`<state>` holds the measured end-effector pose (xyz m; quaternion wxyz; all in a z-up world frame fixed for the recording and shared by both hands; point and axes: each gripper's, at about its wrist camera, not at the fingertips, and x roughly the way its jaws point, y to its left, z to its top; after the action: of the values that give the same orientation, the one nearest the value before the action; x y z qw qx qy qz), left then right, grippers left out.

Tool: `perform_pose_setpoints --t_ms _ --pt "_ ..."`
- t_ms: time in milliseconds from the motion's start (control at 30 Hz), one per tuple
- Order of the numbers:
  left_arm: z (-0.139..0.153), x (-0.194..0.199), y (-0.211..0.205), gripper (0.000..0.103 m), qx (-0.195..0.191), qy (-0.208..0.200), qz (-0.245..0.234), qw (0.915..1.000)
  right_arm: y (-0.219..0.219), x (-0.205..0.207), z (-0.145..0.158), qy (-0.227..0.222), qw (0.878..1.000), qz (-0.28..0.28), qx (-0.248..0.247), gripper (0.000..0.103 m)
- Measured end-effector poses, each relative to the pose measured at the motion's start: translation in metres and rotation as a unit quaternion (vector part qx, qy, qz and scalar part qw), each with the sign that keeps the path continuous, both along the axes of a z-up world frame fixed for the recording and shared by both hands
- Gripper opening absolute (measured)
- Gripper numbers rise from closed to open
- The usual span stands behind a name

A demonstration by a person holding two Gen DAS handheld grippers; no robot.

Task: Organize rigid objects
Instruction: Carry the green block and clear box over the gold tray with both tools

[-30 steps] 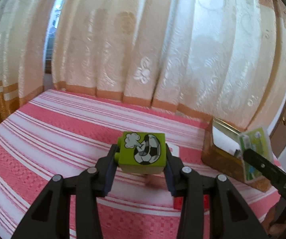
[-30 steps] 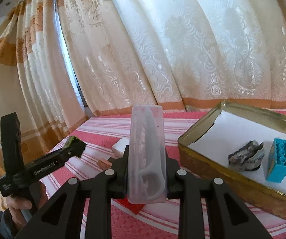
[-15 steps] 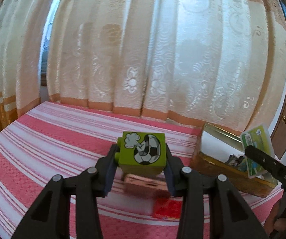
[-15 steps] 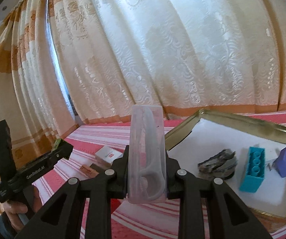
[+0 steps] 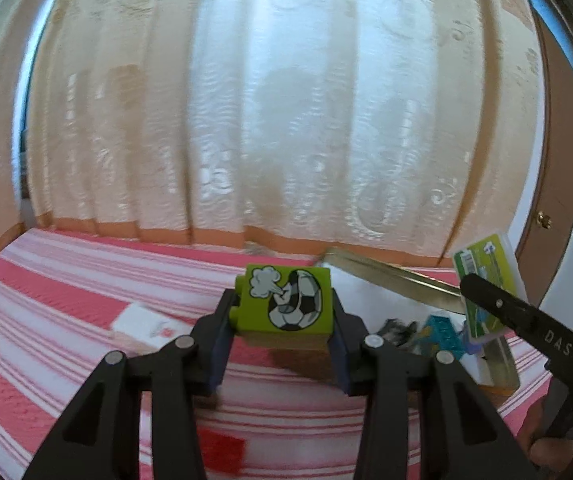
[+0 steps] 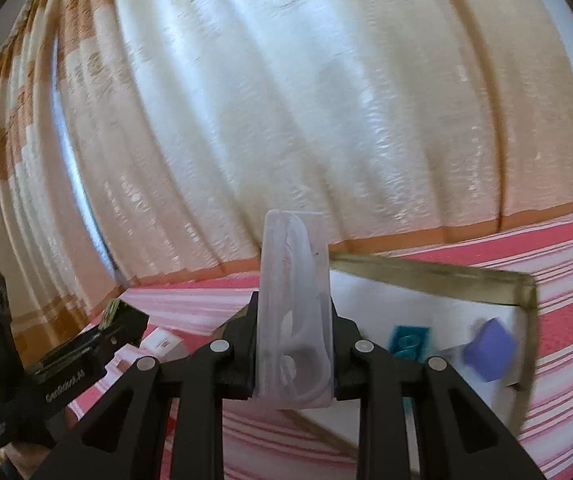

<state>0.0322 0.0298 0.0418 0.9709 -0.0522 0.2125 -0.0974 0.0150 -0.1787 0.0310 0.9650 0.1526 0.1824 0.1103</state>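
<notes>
My left gripper (image 5: pixel 284 316) is clamping the green football block (image 5: pixel 286 304) above the striped cloth (image 5: pixel 46 308); my right gripper (image 6: pixel 292 344) is pinching the clear plastic case (image 6: pixel 294 320) upright — beside the gold tin (image 6: pixel 446 276).

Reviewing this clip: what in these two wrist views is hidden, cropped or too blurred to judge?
- Left wrist view: the dark lump in the tin tray sits behind the left gripper, blurred.
- Same view: the red item under the jaws is half covered.
- Right wrist view: the teal block is partly hidden by the right gripper; the purple block is motion-smeared.
- Contents of the clear plastic case are unreadable.
</notes>
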Motion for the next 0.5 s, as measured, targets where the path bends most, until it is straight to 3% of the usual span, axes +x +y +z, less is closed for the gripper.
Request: perform_pose_setpoints --t_ms 267,500 --pt "-0.001 0.015 -0.053 0.041 0.012 0.002 -0.03 0.9995 -0.059 0.008 -0.007 0.016 0.999 -0.033 0.029 0.028" --pt "-0.011 0.033 -0.093 0.041 0.035 0.022 -0.039 0.9984 -0.103 0.024 -0.021 0.056 0.993 -0.024 0.098 0.028"
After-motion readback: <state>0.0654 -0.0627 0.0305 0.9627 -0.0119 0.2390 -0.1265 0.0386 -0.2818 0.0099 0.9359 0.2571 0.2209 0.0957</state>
